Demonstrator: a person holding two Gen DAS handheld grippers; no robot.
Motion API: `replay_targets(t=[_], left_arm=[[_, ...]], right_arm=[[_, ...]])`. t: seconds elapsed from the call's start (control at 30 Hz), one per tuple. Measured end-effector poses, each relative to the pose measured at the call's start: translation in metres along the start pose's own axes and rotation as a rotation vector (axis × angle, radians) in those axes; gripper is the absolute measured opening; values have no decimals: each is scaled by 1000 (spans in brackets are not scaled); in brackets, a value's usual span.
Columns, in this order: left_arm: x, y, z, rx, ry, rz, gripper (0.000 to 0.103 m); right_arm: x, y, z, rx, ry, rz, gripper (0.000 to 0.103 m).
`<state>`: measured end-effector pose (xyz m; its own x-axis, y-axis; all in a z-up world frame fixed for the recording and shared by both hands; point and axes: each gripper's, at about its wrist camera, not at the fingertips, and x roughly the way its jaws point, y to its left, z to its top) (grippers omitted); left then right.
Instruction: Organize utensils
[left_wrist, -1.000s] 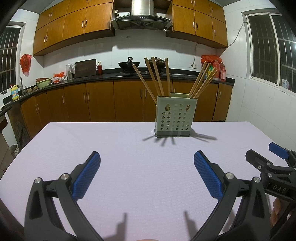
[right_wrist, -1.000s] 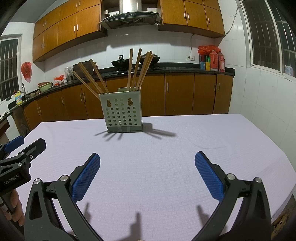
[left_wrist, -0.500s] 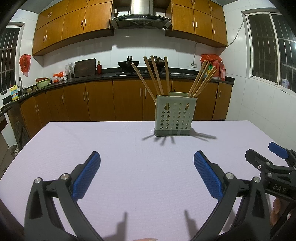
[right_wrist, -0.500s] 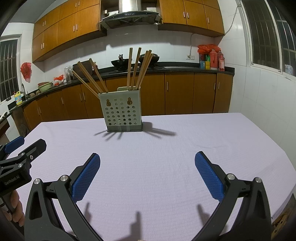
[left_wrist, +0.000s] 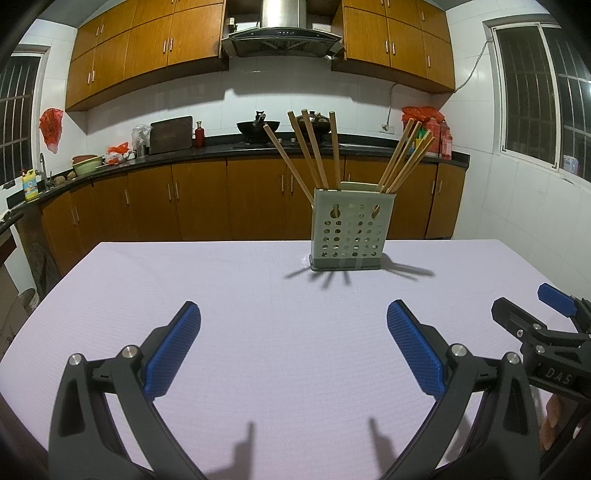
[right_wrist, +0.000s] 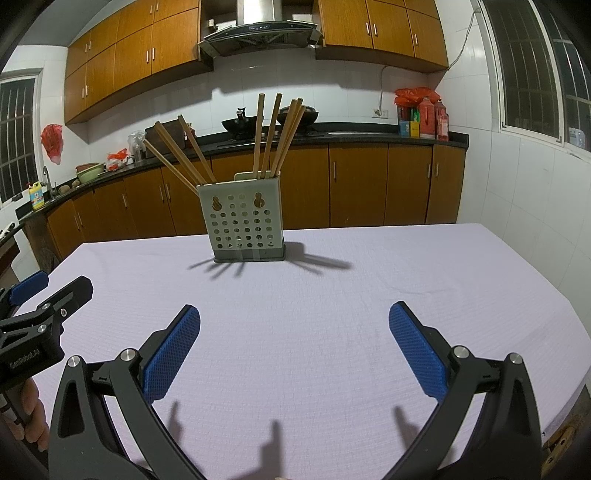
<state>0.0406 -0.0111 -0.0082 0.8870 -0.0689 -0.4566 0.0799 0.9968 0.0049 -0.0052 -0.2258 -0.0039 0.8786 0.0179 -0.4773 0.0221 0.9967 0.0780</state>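
Over table (left_wrist: 258, 295), both grippers level, fingers (left_wrist: 173, 350) wide, empty

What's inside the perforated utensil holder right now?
Wooden chopsticks stand in the holder in two fanned groups, one leaning left, one right. A pale flat piece rises behind them. Their lower ends are hidden by the holder wall.

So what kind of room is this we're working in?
Most likely a home kitchen: a range hood above a wok on the counter, wooden cabinets along the wall, and a chopstick holder on the table.
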Motion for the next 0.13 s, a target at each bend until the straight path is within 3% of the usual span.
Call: replay_targets(t=[0.13], left_arm=[[1,1,-1,0,0,-4,99]], right_arm=[[1,0,0,1,-1,-1,101]])
